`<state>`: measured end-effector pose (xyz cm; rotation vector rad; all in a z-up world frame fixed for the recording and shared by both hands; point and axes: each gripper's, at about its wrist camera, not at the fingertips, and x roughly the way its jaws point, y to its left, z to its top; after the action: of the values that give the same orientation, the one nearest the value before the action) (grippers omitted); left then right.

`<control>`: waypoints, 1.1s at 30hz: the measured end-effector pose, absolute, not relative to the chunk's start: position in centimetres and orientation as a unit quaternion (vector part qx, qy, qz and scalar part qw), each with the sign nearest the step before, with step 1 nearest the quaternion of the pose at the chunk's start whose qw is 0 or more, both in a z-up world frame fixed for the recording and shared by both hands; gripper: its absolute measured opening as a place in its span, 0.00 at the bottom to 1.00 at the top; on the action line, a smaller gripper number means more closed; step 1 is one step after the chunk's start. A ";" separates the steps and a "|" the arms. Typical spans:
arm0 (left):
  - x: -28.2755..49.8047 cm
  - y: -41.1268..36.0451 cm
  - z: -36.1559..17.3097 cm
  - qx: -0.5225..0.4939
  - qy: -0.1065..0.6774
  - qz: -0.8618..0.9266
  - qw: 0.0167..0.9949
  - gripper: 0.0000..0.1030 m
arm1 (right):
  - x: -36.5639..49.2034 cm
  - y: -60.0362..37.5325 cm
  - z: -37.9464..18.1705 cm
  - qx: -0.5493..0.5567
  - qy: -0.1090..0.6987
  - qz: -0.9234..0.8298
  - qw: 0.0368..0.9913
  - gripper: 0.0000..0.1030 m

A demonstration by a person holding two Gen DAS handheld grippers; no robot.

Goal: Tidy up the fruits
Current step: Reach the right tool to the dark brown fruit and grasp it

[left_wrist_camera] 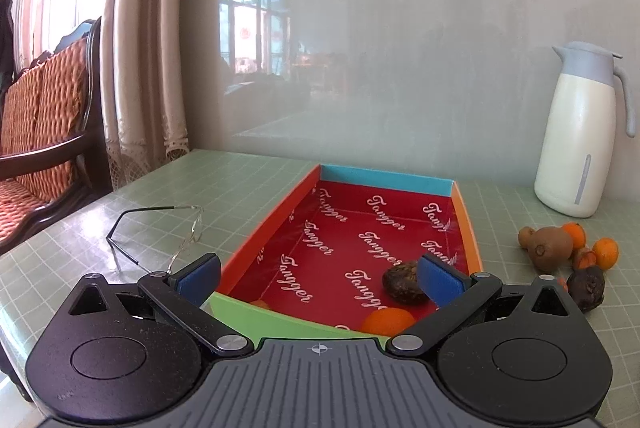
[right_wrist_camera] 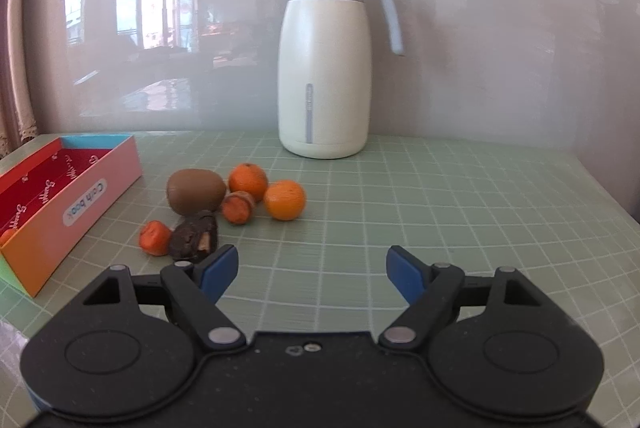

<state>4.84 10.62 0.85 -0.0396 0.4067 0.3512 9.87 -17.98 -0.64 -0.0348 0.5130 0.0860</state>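
Observation:
A colourful box (left_wrist_camera: 464, 224) with a red lining lies on the table; it also shows in the right wrist view (right_wrist_camera: 100, 183). Inside it lie a dark wrinkled fruit (left_wrist_camera: 402, 282) and an orange (left_wrist_camera: 386, 322). My left gripper (left_wrist_camera: 318, 278) is open and empty above the box's near end. A pile of fruit lies right of the box: a kiwi (right_wrist_camera: 196, 191), two oranges (right_wrist_camera: 248, 181) (right_wrist_camera: 285, 199), a small orange fruit (right_wrist_camera: 238, 207), another one (right_wrist_camera: 154, 238) and a dark fruit (right_wrist_camera: 195, 236). My right gripper (right_wrist_camera: 310, 270) is open and empty, just in front of the pile.
A white and grey thermos jug (right_wrist_camera: 326, 67) stands at the back by the glossy wall. Folded glasses (left_wrist_camera: 168, 228) lie left of the box. A wooden chair (left_wrist_camera: 44, 131) with striped cushions stands beyond the table's left edge.

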 end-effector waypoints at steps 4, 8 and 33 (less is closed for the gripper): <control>4.6 11.0 0.8 -0.015 0.204 0.177 0.963 1.00 | 10.1 -16.6 -0.8 -0.030 0.253 0.055 0.965 0.79; 4.3 12.0 0.8 -0.022 0.206 0.191 0.959 1.00 | 10.3 -15.0 -1.1 -0.049 0.252 0.069 0.964 0.79; 3.5 16.1 0.2 -0.041 0.226 0.224 0.947 1.00 | 15.0 -9.9 -3.7 -0.068 0.306 0.091 0.945 0.54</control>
<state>3.46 16.10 0.19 -0.0841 0.4605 0.4571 15.01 -9.88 -3.67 -0.1385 0.6224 0.1847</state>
